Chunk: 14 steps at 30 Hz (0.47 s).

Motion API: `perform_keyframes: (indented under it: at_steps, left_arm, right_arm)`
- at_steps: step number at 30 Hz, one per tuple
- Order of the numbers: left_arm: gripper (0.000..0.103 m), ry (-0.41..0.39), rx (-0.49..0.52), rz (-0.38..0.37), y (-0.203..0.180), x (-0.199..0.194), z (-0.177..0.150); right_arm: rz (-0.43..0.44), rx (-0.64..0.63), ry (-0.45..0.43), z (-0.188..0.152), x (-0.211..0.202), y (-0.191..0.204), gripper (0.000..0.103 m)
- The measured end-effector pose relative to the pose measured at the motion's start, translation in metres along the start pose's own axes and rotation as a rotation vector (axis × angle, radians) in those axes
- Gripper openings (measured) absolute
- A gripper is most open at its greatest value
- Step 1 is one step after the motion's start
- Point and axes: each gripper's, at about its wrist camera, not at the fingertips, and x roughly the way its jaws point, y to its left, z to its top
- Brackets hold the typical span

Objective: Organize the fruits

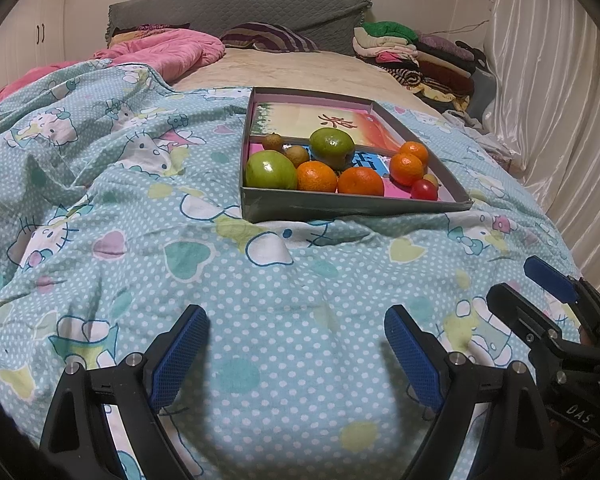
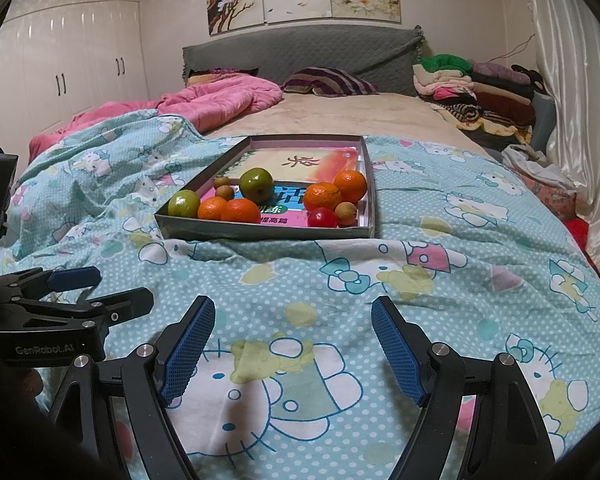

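Both grippers are hovering low over the near part of a bed, side by side and well short of the fruit. The left gripper (image 1: 296, 344) is holding its blue-padded fingers wide apart with nothing between them, and the right gripper (image 2: 293, 340) is doing the same, its jaws spread and empty above the polka-dot cartoon-cat quilt (image 2: 440, 280). A shallow grey tray (image 2: 260, 233) is sitting on that quilt toward the middle of the bed, and all the fruit is lying inside its near half. At the near left corner a green apple (image 1: 271, 169) is resting beside two oranges (image 1: 317, 176) that are touching each other along the near wall. A second green apple (image 1: 332, 148) is sitting just behind them, with two small brown fruits (image 1: 297, 154) to its left. Toward the right side two more oranges (image 1: 406, 168) are leaning together, and a small red fruit (image 1: 424, 190) is lying in front of them near the right corner. Farther off, a pink blanket (image 2: 220, 100) is bunching at the far left and a pile of folded clothes (image 2: 476, 88) is stacking up at the far right.
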Motion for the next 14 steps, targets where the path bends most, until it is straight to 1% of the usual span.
perform_keyframes:
  at_steps: [8, 11, 14]
  left_arm:
    - [0.090, -0.002, 0.003, 0.003, -0.002, -0.002, 0.001]
    - [0.090, -0.006, -0.009, -0.007, 0.002, -0.003, 0.004]
    - [0.090, -0.025, -0.035, 0.016, 0.012, -0.005, 0.011]
  right_arm:
    - [-0.005, 0.016, -0.001, 0.001, -0.001, -0.004, 0.082]
    - [-0.010, 0.023, 0.002, 0.001, 0.000, -0.006, 0.082]
    - [-0.007, 0.055, 0.003, 0.003, 0.000, -0.013, 0.082]
